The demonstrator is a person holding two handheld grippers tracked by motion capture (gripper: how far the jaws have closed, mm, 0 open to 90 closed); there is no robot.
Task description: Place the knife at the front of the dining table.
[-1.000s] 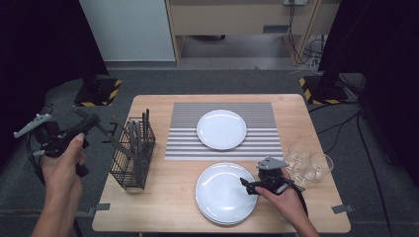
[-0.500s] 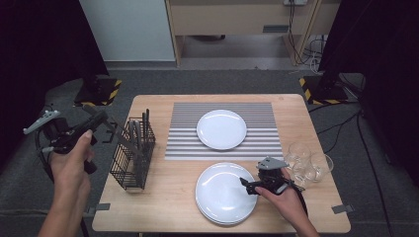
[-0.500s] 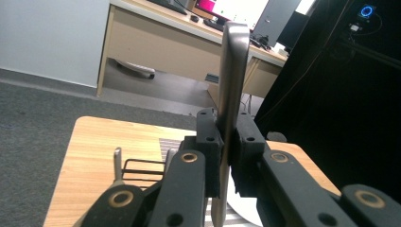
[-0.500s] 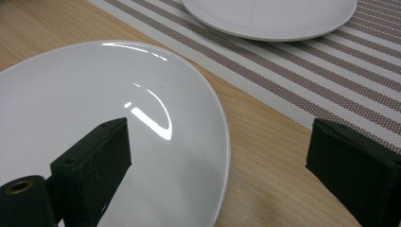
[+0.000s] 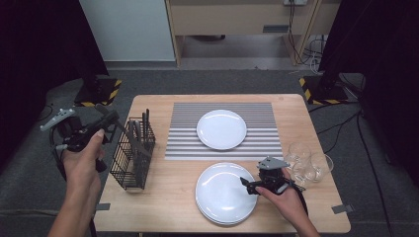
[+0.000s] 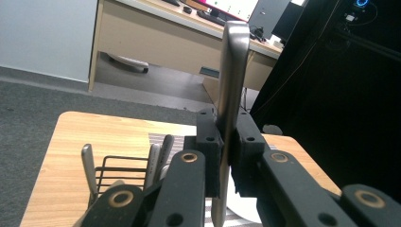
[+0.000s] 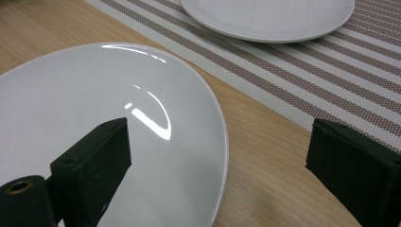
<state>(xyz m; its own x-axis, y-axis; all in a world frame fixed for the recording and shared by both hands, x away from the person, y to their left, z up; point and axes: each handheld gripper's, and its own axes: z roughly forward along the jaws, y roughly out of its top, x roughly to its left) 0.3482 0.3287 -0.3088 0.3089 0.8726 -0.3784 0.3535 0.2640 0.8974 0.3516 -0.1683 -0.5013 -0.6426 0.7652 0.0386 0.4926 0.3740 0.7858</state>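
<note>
The left gripper [image 5: 111,120] clamps a knife [image 6: 231,94] edge-on, so it could twist or slip. The right gripper [image 5: 248,184], jaws released, straddles the plate stack [image 5: 225,193] rim and might knock it

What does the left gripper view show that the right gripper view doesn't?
Left gripper view alone: the left gripper shut on a metal utensil handle that rises between its jaws, more utensils in a wire basket, and a desk beyond the table. Right gripper view alone: the right gripper open over the rim of a near white plate, and a second plate. Both share the wooden table and striped mat.
</note>
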